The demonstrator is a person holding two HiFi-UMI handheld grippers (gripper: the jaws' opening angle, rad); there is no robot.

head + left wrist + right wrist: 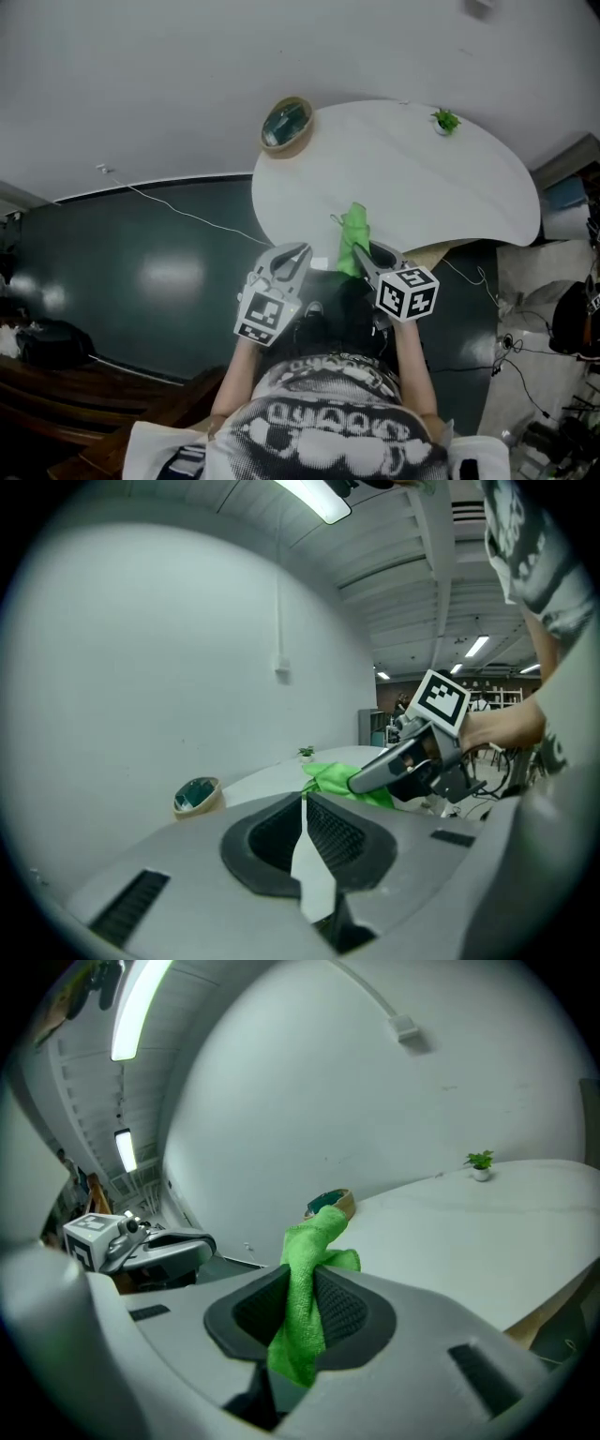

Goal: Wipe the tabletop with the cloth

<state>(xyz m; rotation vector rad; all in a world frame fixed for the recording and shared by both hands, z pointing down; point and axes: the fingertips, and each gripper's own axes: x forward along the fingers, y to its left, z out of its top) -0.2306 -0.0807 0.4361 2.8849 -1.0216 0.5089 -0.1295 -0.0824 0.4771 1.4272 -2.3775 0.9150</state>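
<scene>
A bright green cloth (353, 236) hangs bunched over the near edge of the white rounded table (422, 187). My right gripper (366, 255) is shut on the cloth, which rises in a fold from between the jaws (314, 1241) and spills below them. My left gripper (298, 251) hovers just left of it at the table's near edge, with its jaws together and nothing between them. In the left gripper view the cloth (333, 778) lies beside the right gripper (361, 782). The right gripper view shows the left gripper (202, 1241) off to the left.
A round bowl with a dark green inside (287, 125) sits at the table's far left edge. A small potted plant (445, 120) stands at the far right. Dark floor surrounds the table, with cables and clutter (525, 356) at the right.
</scene>
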